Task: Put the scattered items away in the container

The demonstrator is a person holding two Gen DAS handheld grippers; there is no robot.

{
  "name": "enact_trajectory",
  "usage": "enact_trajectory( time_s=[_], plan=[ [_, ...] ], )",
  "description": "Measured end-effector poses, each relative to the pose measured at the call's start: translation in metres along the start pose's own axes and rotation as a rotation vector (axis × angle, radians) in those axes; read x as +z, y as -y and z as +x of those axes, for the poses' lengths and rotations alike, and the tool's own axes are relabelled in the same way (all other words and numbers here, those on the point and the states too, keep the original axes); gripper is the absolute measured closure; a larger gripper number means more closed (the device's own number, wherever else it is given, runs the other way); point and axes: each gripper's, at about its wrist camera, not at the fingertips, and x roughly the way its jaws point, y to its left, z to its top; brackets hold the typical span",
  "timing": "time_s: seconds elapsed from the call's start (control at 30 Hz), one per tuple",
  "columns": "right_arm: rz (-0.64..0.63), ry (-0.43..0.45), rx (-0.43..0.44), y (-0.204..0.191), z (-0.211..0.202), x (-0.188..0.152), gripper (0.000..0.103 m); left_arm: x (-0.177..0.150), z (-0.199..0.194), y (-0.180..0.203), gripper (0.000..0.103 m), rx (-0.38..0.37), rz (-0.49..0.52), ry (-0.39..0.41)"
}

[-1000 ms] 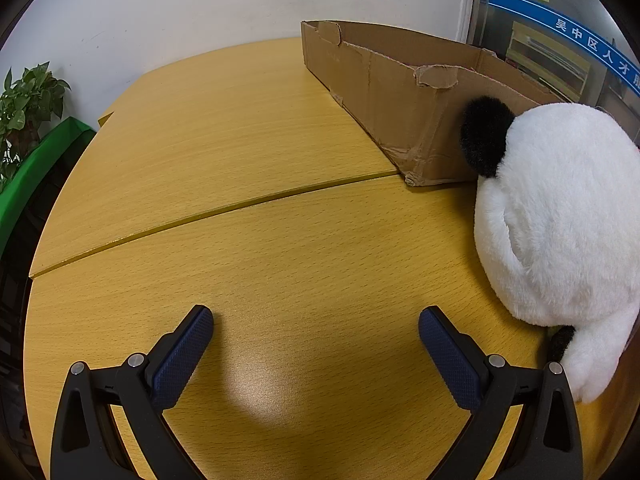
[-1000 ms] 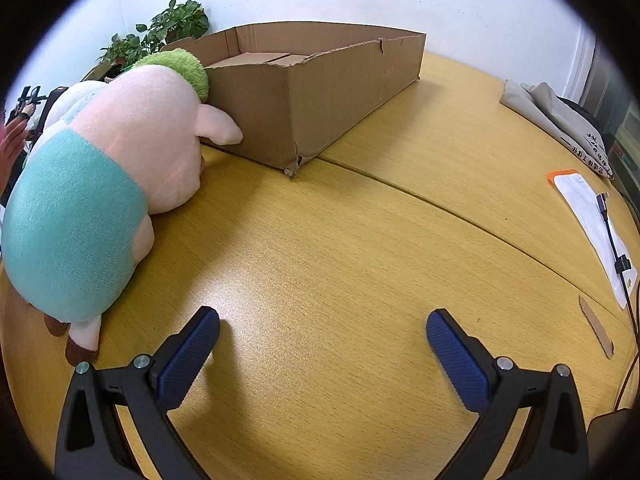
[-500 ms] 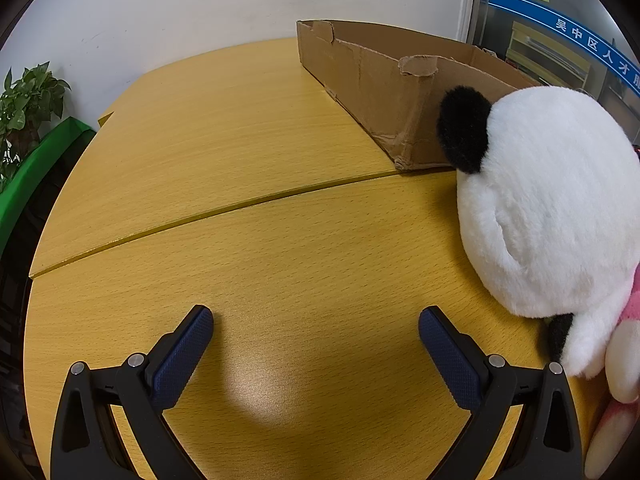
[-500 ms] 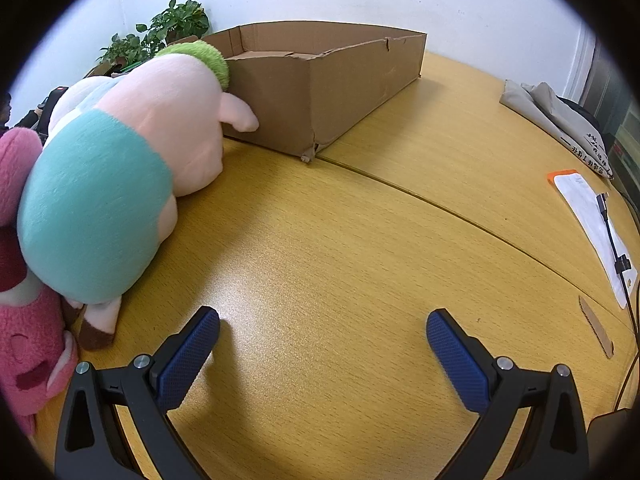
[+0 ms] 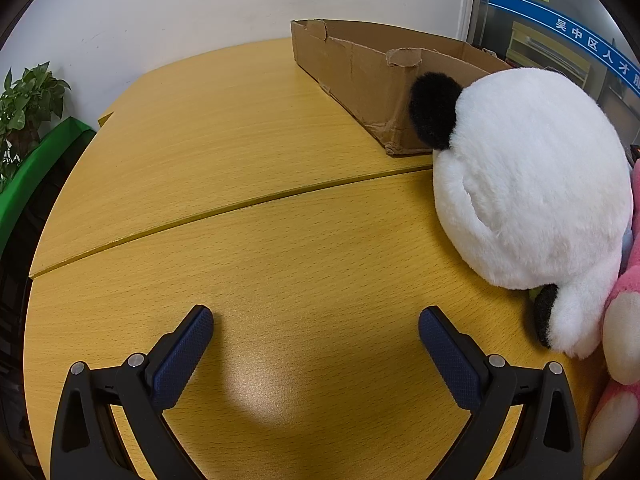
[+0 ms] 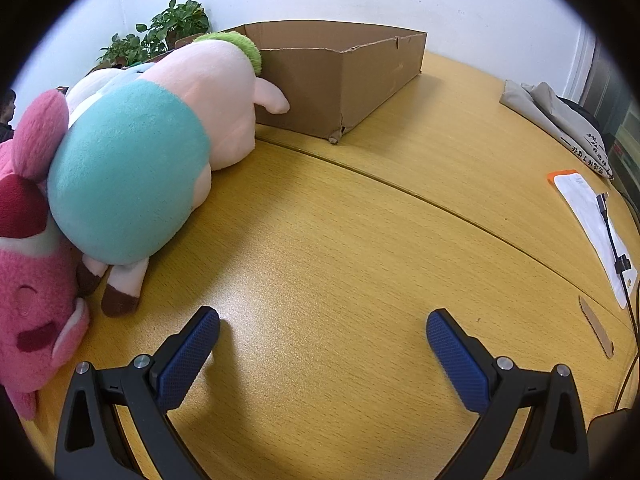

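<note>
Both the left hand-held gripper [image 5: 316, 320] and the right hand-held gripper [image 6: 323, 322] are hovering wide open and empty over the wooden surface [image 5: 248, 168]. The panda plush [image 5: 528, 196], pig plush [image 6: 160, 136] and pink plush [image 6: 28, 280] are lying against the cardboard box [image 6: 344, 76].

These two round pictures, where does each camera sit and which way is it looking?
Left wrist: rides the left claw, open and low over the table, facing the cardboard box; panda plush on its right.
Right wrist: rides the right claw, open, facing the box; pig plush on its left.
Shared: box, table, pink plush.
</note>
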Motion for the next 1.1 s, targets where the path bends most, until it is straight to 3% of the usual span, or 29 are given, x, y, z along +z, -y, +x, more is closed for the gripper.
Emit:
enact_trajectory(
  time_s=[0.53, 0.77, 0.87, 0.93, 1.1],
  plan=[
    [0.015, -0.003, -0.01, -0.001, 0.002, 0.004, 0.0, -0.001, -0.003, 0.007, 0.0, 0.001, 0.003, 0.0],
    [0.084, -0.005, -0.063, -0.006, 0.0, 0.004, 0.001, -0.004, -0.006, 0.01, 0.0, 0.016, -0.018, -0.013],
    [0.168, -0.022, -0.152, -0.009, -0.015, -0.009, 0.001, -0.015, -0.017, 0.021, 0.0, 0.052, -0.06, -0.073],
    [0.178, 0.04, -0.199, -0.024, -0.048, -0.025, 0.001, -0.026, -0.041, 0.036, 0.002, 0.072, -0.064, -0.025],
    [0.216, 0.201, -0.219, -0.08, -0.14, -0.051, 0.001, -0.048, -0.147, 0.098, 0.0, 0.152, -0.145, 0.224]
  ],
)
